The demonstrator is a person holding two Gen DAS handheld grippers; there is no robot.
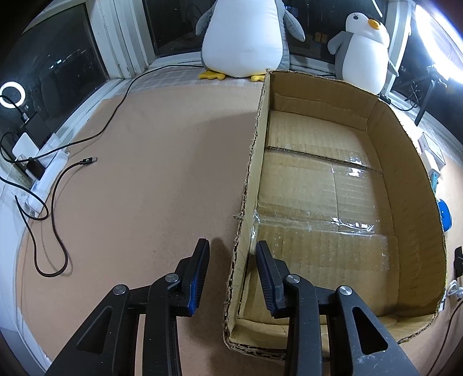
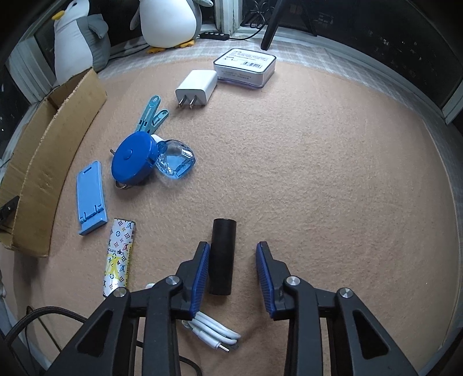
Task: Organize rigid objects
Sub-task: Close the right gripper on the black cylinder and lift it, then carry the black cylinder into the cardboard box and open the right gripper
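Right gripper point(image 2: 232, 261) jaws wide, nothing clamped; black cylinder point(image 2: 222, 256) lies on the mat between them, just beside the left pad. Left gripper point(image 1: 232, 261) also wide and empty, straddling the near wall of the cardboard box point(image 1: 416, 208), contact unclear. Count on mat: 1 white charger point(image 2: 196, 88), 1 boxed device point(image 2: 245, 67), 1 blue clip point(image 2: 152, 114), 1 tape measure point(image 2: 133, 157), 1 clear blue bottle point(image 2: 176, 160), 1 phone stand point(image 2: 90, 196), 1 patterned tube point(image 2: 119, 256), 1 white cable coil point(image 2: 212, 332); 2 plush penguins point(image 2: 169, 21) behind
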